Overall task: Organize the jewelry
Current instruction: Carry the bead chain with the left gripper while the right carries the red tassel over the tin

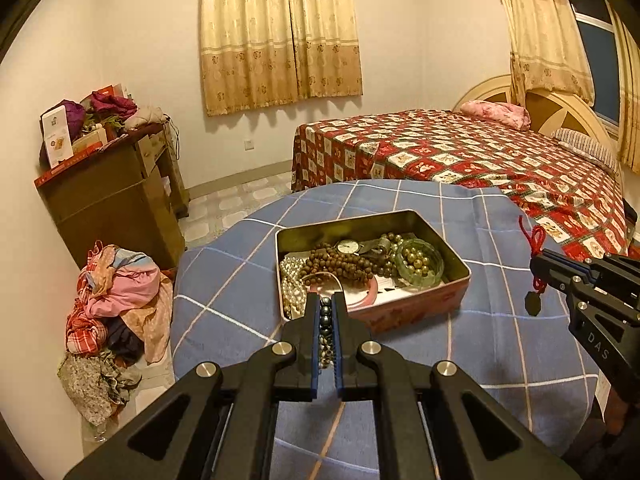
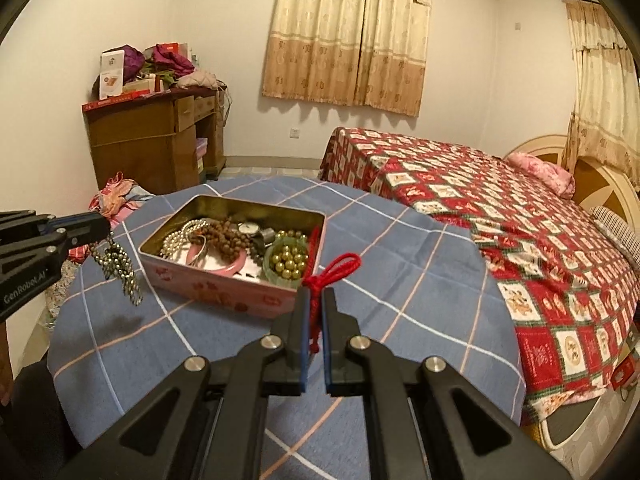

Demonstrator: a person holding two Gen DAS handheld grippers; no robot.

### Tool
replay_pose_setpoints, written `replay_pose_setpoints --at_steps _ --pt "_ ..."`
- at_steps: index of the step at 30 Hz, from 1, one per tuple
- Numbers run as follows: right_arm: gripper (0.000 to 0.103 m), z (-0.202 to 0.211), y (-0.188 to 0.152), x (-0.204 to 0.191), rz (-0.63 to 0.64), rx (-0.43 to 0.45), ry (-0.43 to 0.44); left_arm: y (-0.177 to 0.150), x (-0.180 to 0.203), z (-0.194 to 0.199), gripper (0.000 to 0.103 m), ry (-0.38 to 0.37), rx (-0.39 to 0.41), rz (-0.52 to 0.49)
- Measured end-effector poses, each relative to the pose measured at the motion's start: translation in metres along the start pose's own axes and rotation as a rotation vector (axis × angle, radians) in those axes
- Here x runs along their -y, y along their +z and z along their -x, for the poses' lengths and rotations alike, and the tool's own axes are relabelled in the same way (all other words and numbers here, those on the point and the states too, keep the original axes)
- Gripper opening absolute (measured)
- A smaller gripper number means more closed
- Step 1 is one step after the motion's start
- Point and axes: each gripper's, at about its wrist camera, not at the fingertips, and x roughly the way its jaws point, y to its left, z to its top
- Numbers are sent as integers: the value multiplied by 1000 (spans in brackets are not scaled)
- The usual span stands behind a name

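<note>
Hanging from two closed grippers, a pair of jewelry pieces is held above a round table (image 1: 500, 352) covered in a blue checked cloth. The left gripper (image 1: 326, 300) is clamped tight on a dark bead necklace (image 2: 120, 270), whose free end dangles just beside the near left corner of an open tin (image 1: 452, 258), likely lifted clear so it can be lowered in untangled. The right gripper (image 2: 314, 296) is pinched shut on a red cord (image 2: 334, 266), whose loop is seen at 12 o'clock from its tips, beside the tin's right corner; a dark pendant (image 1: 533, 303) hangs from the cord. Inside the tin, brown wooden beads (image 1: 340, 262), a pearl strand (image 1: 292, 284), a watch (image 1: 347, 247), a pink bangle (image 2: 224, 266) and a green glass dish (image 1: 422, 264) of gold beads are heaped together. A bed (image 1: 480, 156) is seen at 2 o'clock.
</note>
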Motion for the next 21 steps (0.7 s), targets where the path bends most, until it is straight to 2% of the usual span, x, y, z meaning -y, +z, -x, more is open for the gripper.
replay_pose_setpoints --at_steps 21 --pt "7 -24 36 -5 46 22 -38 40 -5 -24 4 16 32 -31"
